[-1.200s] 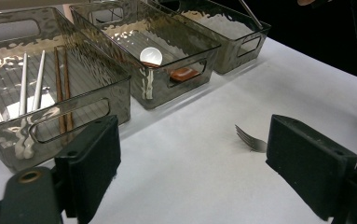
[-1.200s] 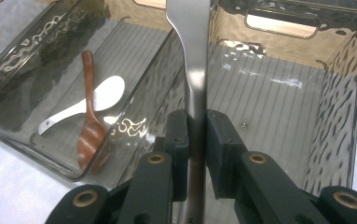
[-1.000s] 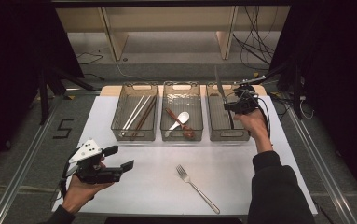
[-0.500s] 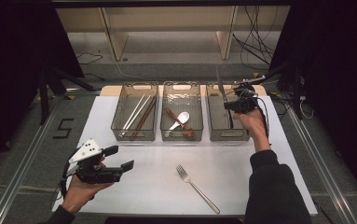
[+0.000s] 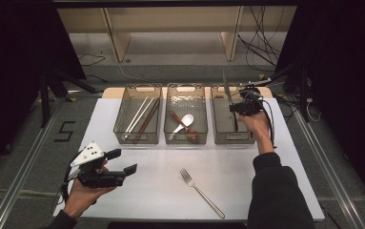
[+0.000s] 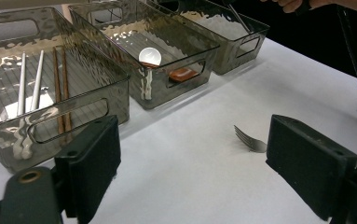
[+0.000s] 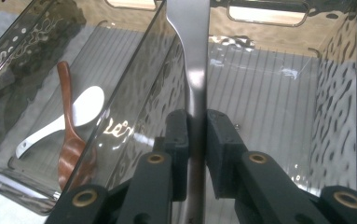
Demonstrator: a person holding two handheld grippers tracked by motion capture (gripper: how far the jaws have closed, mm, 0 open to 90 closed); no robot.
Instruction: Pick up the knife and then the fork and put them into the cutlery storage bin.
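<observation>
The right hand-held gripper (image 7: 196, 140), over the rightmost bin (image 7: 278, 88), is clamped flat on the handle of a knife (image 7: 192, 60) that rises past its tips, a thin, stiff, slick and probably light steel piece, best pinched across the handle's flat faces.

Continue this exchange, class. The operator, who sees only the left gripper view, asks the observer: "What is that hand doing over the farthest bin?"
Observer: It holds the right gripper, whose jaws are shut on the flat handle of a metal utensil.
Operator: Is the utensil lying in the bin?
Observer: No. In the high view it stands nearly upright, with its upper end above the rim of the right bin and its lower end inside.
Operator: Is anything else in that bin?
Observer: The right gripper view shows a bare ribbed floor around the utensil.
</observation>
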